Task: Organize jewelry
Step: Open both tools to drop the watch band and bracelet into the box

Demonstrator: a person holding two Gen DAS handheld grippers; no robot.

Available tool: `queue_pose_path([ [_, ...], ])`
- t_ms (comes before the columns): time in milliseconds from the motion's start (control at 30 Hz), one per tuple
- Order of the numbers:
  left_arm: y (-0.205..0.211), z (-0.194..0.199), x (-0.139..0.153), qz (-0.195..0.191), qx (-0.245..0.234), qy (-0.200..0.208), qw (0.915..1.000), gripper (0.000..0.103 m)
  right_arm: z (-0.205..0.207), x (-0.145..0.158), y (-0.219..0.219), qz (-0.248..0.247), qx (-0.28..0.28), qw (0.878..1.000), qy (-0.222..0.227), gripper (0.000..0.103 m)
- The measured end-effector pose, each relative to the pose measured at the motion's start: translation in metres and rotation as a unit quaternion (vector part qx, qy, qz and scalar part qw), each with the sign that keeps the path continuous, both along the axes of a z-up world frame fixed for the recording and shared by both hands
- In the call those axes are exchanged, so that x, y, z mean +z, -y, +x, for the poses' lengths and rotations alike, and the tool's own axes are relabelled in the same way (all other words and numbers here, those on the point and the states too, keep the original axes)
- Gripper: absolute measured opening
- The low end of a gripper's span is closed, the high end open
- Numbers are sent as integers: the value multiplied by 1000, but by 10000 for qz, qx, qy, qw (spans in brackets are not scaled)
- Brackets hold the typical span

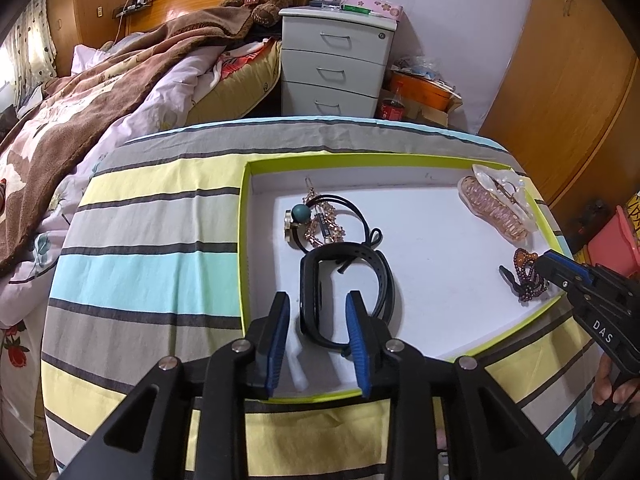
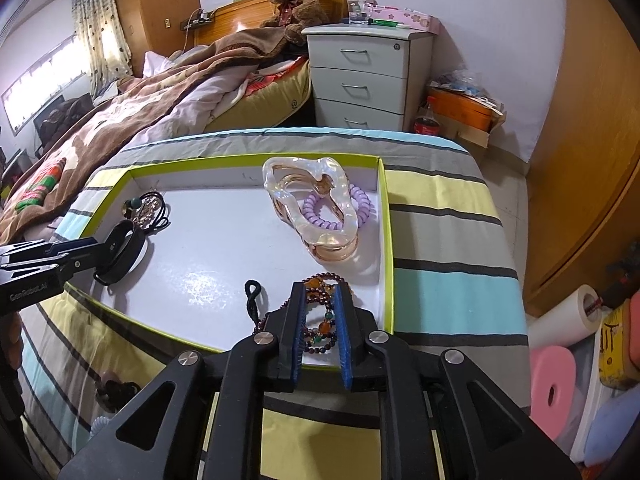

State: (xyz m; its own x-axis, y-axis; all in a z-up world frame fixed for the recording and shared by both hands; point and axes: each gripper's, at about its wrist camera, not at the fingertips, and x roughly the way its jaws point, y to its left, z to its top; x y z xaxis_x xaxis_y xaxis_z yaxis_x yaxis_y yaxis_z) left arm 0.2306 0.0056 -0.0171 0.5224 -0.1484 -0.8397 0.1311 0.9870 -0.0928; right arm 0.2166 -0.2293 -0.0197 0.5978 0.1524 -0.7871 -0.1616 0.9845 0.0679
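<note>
A: Jewelry sits in the tray (image 1: 245,240): watch (image 1: 344,300) near left, beads (image 2: 320,320) near right. Risk?

B: Left fingers (image 1: 280,336) are spread astride the watch, right fingers (image 2: 343,332) slightly apart around the beads; lifting could snag either.

A: Views differ?

B: Only the right shows the purple coil (image 2: 356,208) behind the clip (image 2: 308,208).

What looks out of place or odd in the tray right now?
Nothing is spilled or broken. The hair ties and pin lie in a tangled heap at the tray's far left, and the clear claw clip sits on top of the purple coil tie.
</note>
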Motion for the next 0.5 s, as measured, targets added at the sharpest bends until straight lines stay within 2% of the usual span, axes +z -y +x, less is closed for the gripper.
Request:
queue_pose_path([
  [167, 1, -7, 4, -14, 15, 34, 10000, 36, -5, 2, 0, 59, -23, 10000, 4, 20],
  [200, 1, -8, 5, -19, 11, 44, 10000, 37, -5, 3, 0, 72, -26, 10000, 12, 30],
  [233, 1, -10, 6, -19, 4, 60, 10000, 37, -7, 5, 0, 106, -32, 9999, 33, 46],
  [267, 2, -12, 7, -23, -4, 70, 10000, 37, -8, 5, 0, 133, -42, 9999, 55, 52],
  [500, 2, -23, 19, -57, -19, 173, 9998, 43, -17, 13, 2, 167, -128, 9997, 145, 53],
])
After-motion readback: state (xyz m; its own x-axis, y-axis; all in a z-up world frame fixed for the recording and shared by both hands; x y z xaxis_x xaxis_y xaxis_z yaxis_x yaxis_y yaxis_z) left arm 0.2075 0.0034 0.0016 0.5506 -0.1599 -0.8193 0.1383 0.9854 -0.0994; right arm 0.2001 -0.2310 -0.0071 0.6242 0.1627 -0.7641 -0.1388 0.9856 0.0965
